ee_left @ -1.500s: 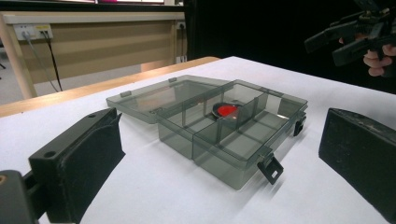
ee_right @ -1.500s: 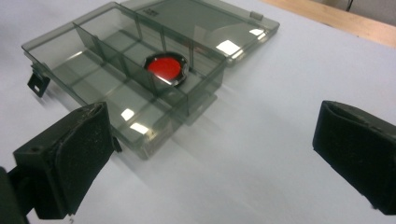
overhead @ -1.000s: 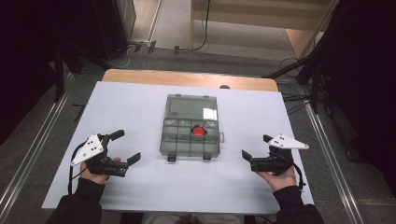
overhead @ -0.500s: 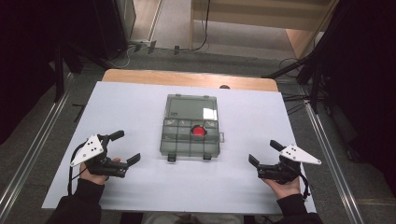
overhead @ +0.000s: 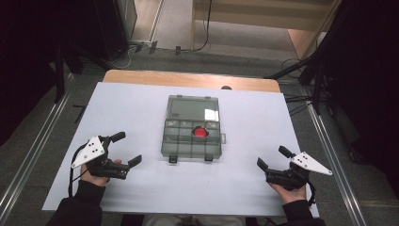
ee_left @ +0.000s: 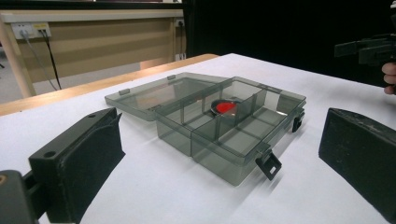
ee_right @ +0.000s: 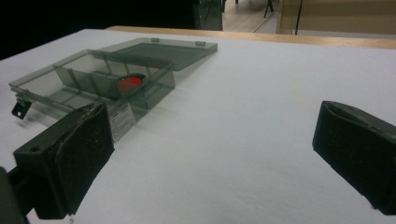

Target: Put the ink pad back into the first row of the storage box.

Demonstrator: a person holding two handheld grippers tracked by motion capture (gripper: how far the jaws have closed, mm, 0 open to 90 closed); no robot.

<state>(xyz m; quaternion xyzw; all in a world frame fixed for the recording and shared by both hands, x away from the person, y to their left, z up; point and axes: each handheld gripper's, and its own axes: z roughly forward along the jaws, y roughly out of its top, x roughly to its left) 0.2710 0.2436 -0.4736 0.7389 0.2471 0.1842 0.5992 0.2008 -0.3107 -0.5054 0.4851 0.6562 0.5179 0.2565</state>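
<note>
High view: showed a white surface (overhead: 141,108) laid over a wooden tabletop, bare across most of its span. Near its centre sat a smoky transparent compartment box (overhead: 191,140), lid (overhead: 194,108) swung fully open and lying flat on the far side, two black latches (overhead: 172,159) hanging from the near edge. Inside one compartment toward the far right of the tray lay a small red round object (overhead: 200,133), too small to identify further.

Left gripper (overhead: 123,149) rested near the front left, well apart from the box, fingers spread wide and empty. Right gripper (overhead: 272,158) rested near the front right, likewise well apart, fingers wide, nothing between them.

Likely hazards, judged from this layout: box looked light and unanchored, so a one-sided push could slide or spin it across the smooth sheet. Thin dividers crowded the red piece, so wide fingers could jam against the walls. Dangling latches could snag on a passing finger.
</note>
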